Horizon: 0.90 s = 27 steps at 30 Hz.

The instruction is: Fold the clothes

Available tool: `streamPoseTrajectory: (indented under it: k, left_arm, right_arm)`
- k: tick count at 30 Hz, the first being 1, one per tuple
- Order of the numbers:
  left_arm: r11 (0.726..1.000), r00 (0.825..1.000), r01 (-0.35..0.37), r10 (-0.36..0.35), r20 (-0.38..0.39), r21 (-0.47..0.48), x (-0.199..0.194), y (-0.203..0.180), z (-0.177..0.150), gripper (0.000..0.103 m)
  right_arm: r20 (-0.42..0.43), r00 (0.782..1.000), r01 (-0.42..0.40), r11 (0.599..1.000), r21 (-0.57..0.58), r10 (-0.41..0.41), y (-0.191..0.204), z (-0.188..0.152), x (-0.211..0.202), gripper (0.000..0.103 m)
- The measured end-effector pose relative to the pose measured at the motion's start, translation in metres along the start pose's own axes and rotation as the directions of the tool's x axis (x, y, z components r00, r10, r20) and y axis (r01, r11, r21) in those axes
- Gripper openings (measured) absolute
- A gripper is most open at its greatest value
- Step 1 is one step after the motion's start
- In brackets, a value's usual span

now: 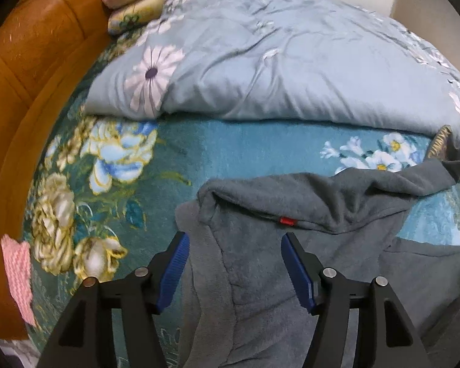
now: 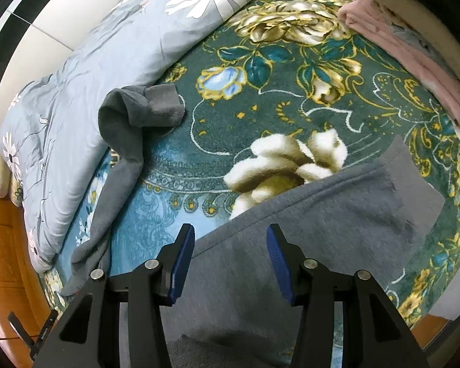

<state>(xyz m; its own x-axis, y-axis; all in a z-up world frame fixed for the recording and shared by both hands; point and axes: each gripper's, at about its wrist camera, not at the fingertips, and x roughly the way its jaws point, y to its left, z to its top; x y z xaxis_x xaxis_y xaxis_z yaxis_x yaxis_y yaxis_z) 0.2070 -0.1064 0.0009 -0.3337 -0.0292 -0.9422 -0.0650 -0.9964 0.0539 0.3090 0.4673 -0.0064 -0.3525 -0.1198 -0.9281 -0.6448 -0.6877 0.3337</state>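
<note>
A grey sweatshirt (image 1: 291,263) lies spread on a bed with a green floral blanket (image 1: 107,199). The left claw (image 1: 234,271) hovers over its collar, jaws apart; the right claw (image 2: 231,263) hovers over a sleeve, jaws apart. A pale blue floral duvet (image 1: 276,70) is bunched along the bed's far edge, touching the other sleeve (image 2: 128,128). Folded pink clothes (image 2: 398,55) sit near a corner, partly cut off. The sweatshirt's lower part is hidden behind the claws
</note>
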Motion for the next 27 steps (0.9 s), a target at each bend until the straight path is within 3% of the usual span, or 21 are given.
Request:
streamPoseTrajectory:
  k: [3,6,10,11,14,16,18,22,24,25,27]
  left_arm:
    - [0.988,0.994,0.065,-0.077,-0.081,-0.139,0.025,0.018,0.003,0.066]
    - [0.928,0.971,0.152,-0.205,-0.126,-0.339,0.049,0.039,0.006,0.066]
    - [0.792,0.934,0.246,-0.348,-0.083,-0.559,0.067,0.055,0.008,0.066]
    - [0.749,0.922,0.266,-0.381,-0.066,-0.607,0.071,0.058,0.009,0.066]
    - [0.599,0.883,0.316,-0.469,-0.003,-0.736,0.084,0.069,0.011,0.067]
    - [0.589,0.888,0.293,-0.46,-0.014,-0.753,0.087,0.067,0.016,0.067]
    - [0.591,0.889,0.278,-0.456,-0.03,-0.758,0.091,0.062,0.023,0.067]
    - [0.582,0.897,0.181,-0.428,-0.109,-0.793,0.109,0.052,0.028,0.067]
    - [0.563,0.896,0.161,-0.427,-0.119,-0.811,0.116,0.048,0.029,0.067]
    - [0.566,0.899,0.156,-0.421,-0.121,-0.809,0.119,0.045,0.029,0.067]
    - [0.578,0.91,0.134,-0.393,-0.13,-0.805,0.12,0.043,0.028,0.059]
  right_arm:
    - [0.014,0.999,-0.031,0.999,0.013,0.031,0.003,0.014,0.004,0.05]
    - [0.031,0.995,-0.097,0.995,0.034,0.096,0.01,0.035,0.013,0.053]
    - [0.024,0.984,-0.178,0.982,0.069,0.177,0.026,0.062,0.033,0.055]
    - [0.022,0.978,-0.21,0.974,0.089,0.208,0.032,0.067,0.038,0.055]
    - [0.029,0.933,-0.36,0.922,0.143,0.359,0.051,0.078,0.047,0.055]
    - [0.026,0.904,-0.425,0.891,0.159,0.427,0.065,0.084,0.053,0.055]
    - [0.011,0.899,-0.434,0.886,0.163,0.438,0.081,0.094,0.063,0.055]
    - [-0.007,0.938,-0.336,0.917,0.214,0.346,0.091,0.111,0.083,0.054]
    - [-0.001,0.945,-0.315,0.915,0.253,0.326,0.087,0.117,0.084,0.028]
    - [0.004,0.95,-0.304,0.92,0.247,0.313,0.087,0.118,0.082,0.005]
    - [0.03,0.962,-0.272,0.944,0.189,0.272,0.087,0.118,0.069,0.005]
